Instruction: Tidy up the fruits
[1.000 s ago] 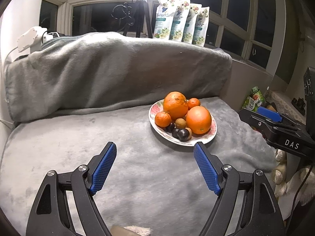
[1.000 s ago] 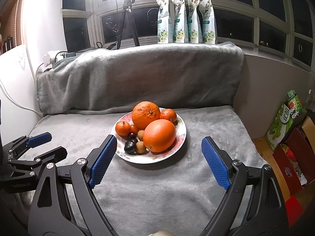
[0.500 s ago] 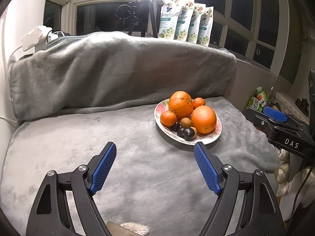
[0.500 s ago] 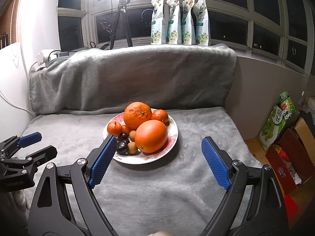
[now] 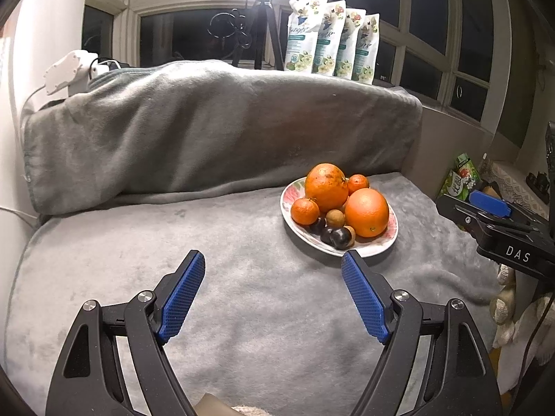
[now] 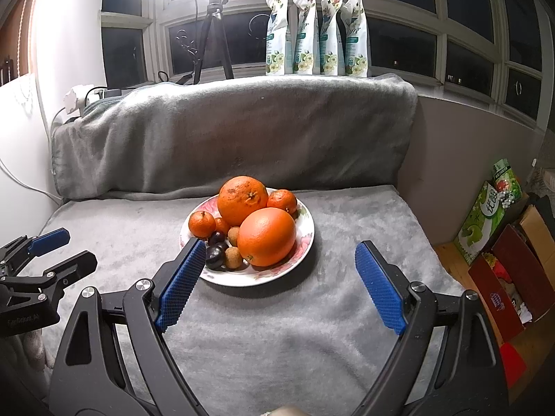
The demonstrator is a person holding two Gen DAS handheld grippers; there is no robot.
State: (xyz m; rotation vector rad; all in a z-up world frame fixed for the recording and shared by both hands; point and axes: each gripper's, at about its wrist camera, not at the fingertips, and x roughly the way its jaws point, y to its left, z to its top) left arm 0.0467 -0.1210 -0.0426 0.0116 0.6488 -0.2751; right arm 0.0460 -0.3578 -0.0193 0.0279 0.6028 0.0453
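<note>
Grey fleece blanket (image 6: 277, 312) is spread over the whole surface and draped up the raised back, and on it a floral-rimmed plate (image 6: 305, 239) is seen loaded with fruit. The right gripper (image 6: 275, 253) is held with its jaws spread wide and nothing between them; its left blue pad (image 6: 180, 284) overlaps the near-left rim of the plate in the right wrist view, though contact cannot be judged. Straight ahead of this gripper the smooth large orange (image 6: 266, 236) is found at the front of the pile, with a rougher, blotched large orange (image 6: 242, 199) behind it. A small mandarin (image 6: 202, 224) lies ahead and to the left, another mandarin (image 6: 282, 201) at the far right of the pile, and dark plums (image 6: 214, 257) with tan longans (image 6: 233, 256) are clustered at the near-left edge — just beyond the left pad. The left gripper (image 5: 272, 265) is likewise held wide open and empty, hovering above bare blanket; from it the plate (image 5: 378, 248) is seen ahead and to the right, just beyond its right fingertip. Four white pouches (image 6: 317, 31) are lined up on the sill behind — beside a tripod (image 6: 211, 38) under a bright lamp.
</note>
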